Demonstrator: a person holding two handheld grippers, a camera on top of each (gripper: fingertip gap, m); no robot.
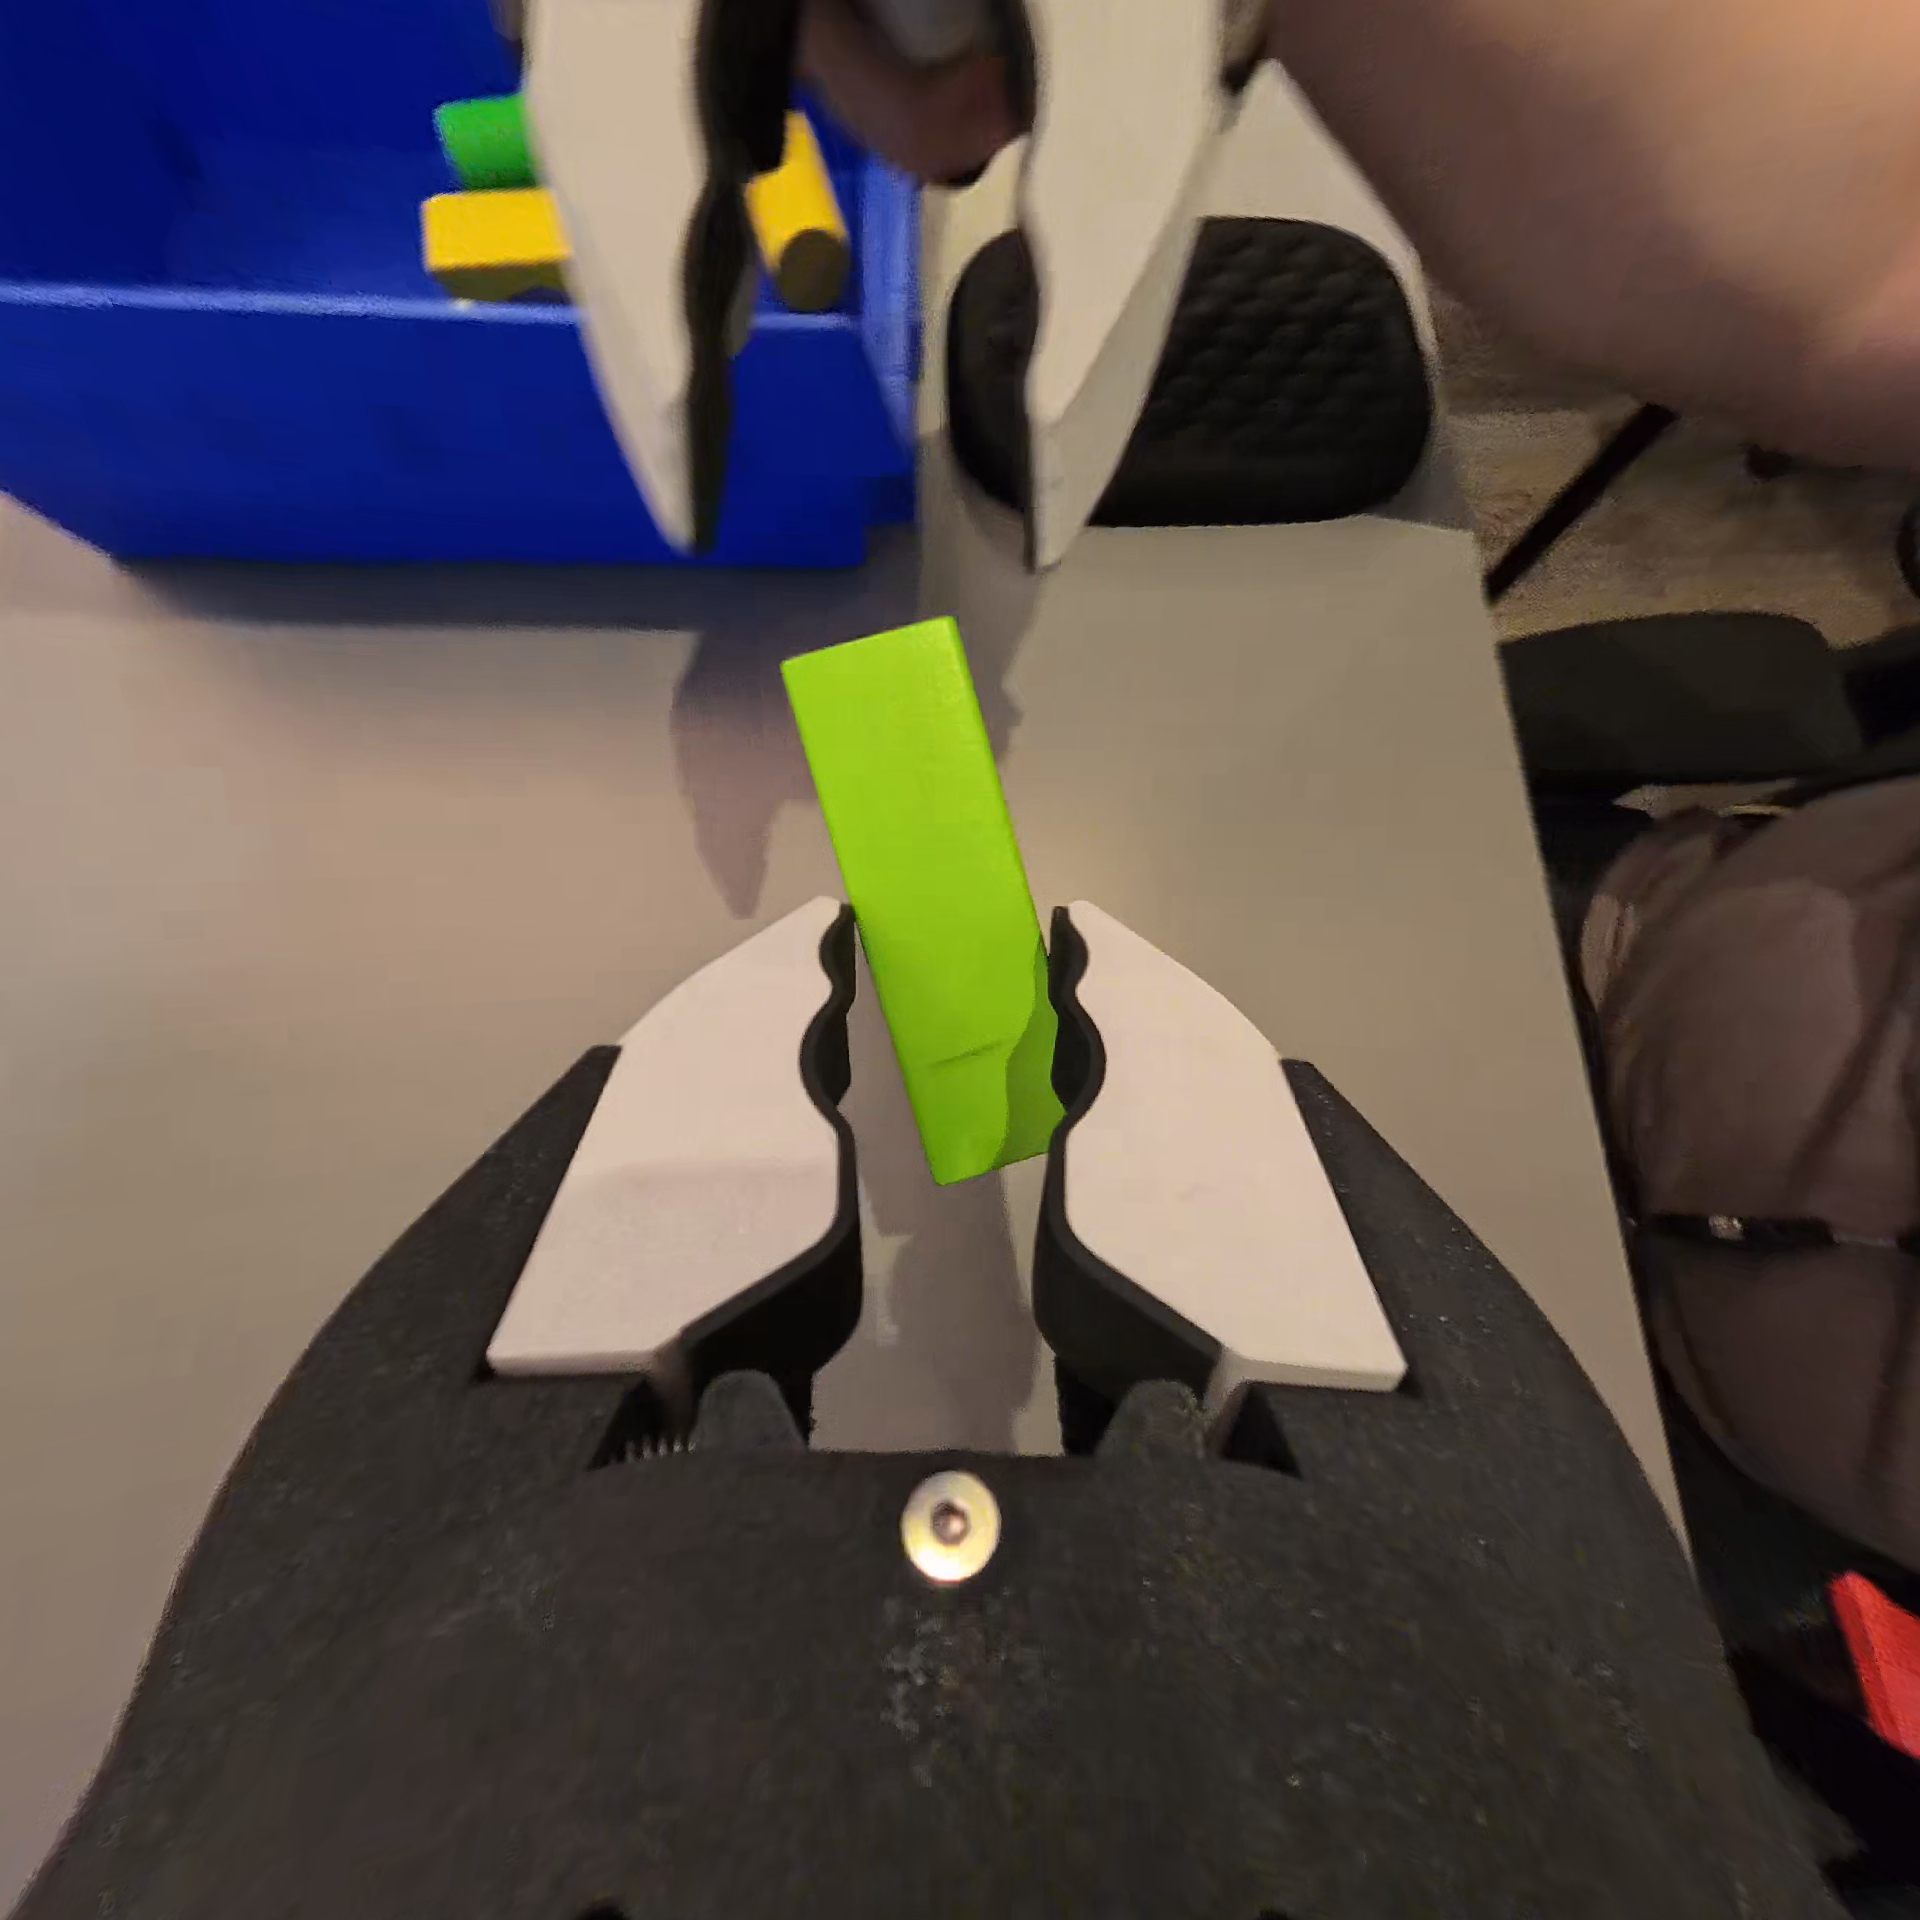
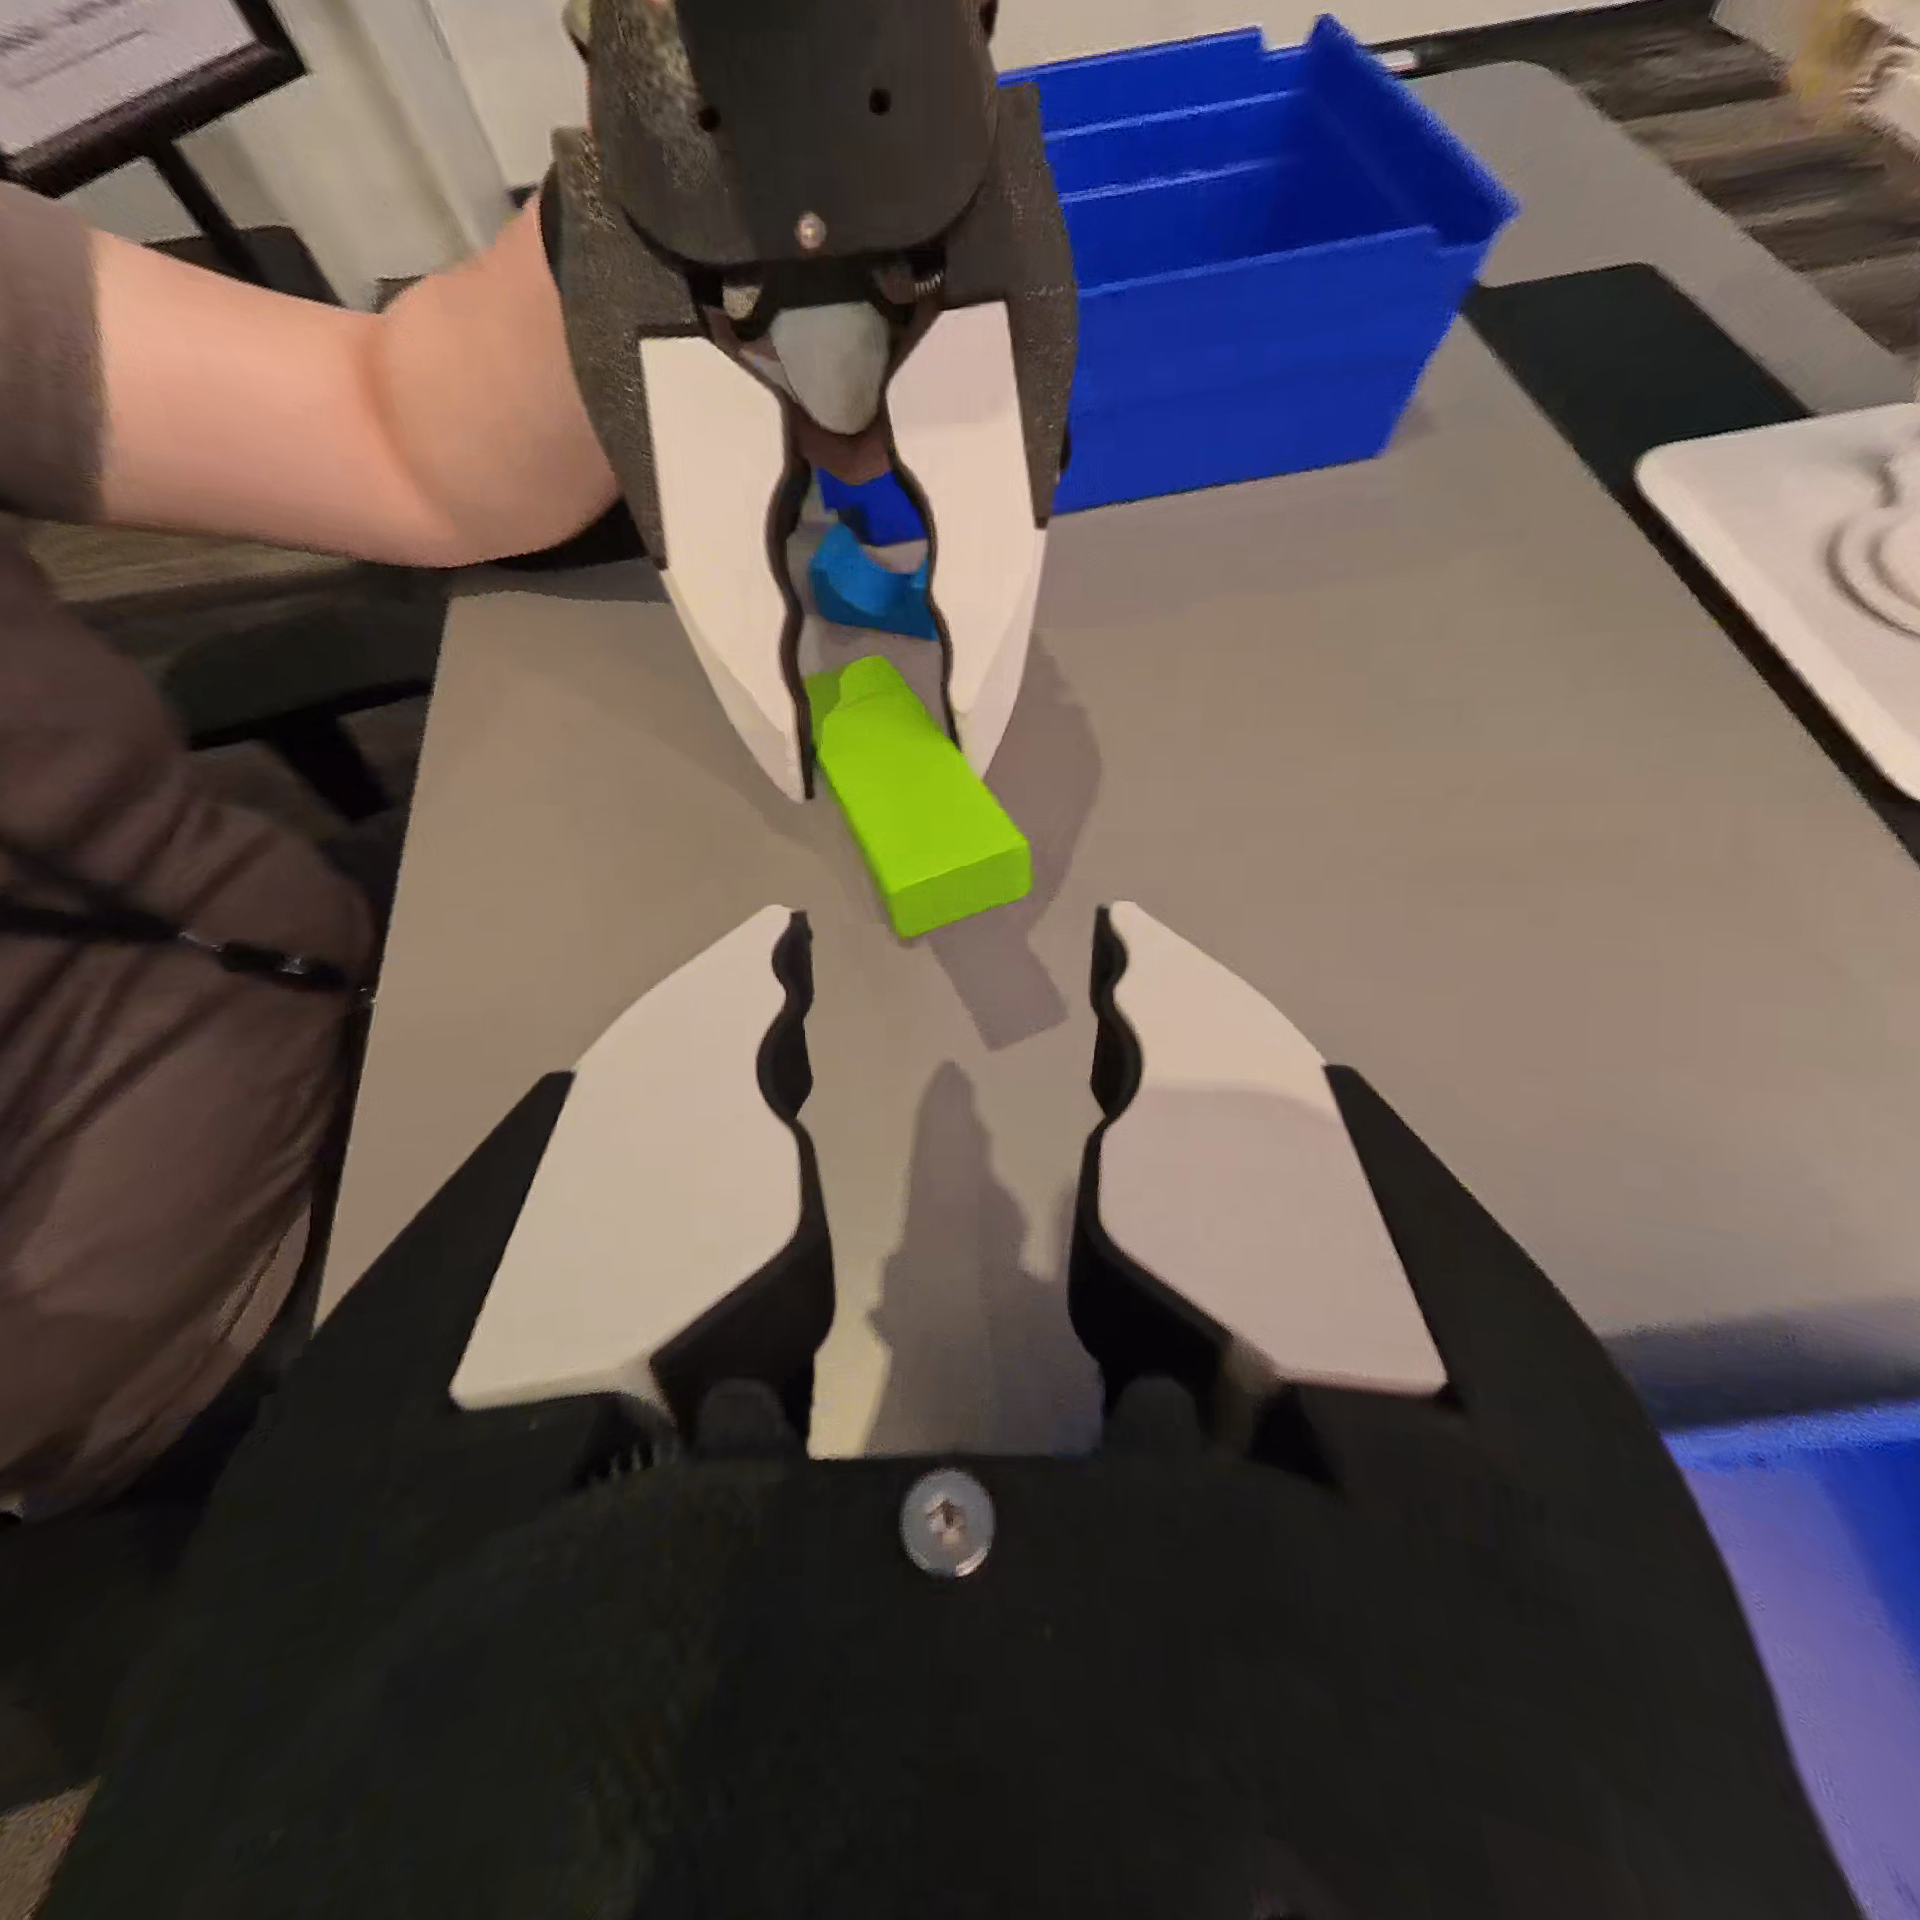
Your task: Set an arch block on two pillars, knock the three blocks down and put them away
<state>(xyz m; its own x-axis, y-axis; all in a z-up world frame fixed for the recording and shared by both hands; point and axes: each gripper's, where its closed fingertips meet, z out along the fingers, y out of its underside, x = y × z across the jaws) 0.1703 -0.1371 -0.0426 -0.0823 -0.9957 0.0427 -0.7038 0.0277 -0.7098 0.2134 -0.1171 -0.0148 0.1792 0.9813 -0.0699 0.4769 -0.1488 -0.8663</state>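
Your left gripper (image 1: 951, 914) pinches the near end of the green block (image 1: 914, 831) between its pads; the block sticks out forward, tilted toward 11 o'clock, over the grey table (image 1: 312, 831). In the right wrist view the same block (image 2: 914, 810) hangs from that gripper (image 2: 883, 769), with its shadow on the table under it. Your right gripper (image 2: 951, 920) has its jaws spread with nothing between them, just beside the free end of the block. Behind the block, at 12 o'clock, a blue arch block (image 2: 868, 597) lies on the table in front of a blue bin (image 2: 1247, 312). In the left wrist view a second blue bin (image 1: 260, 395) at 10 o'clock holds yellow blocks (image 1: 499, 244) and a green cylinder (image 1: 483, 140). A white tray (image 2: 1766, 582) lies at 2 o'clock.
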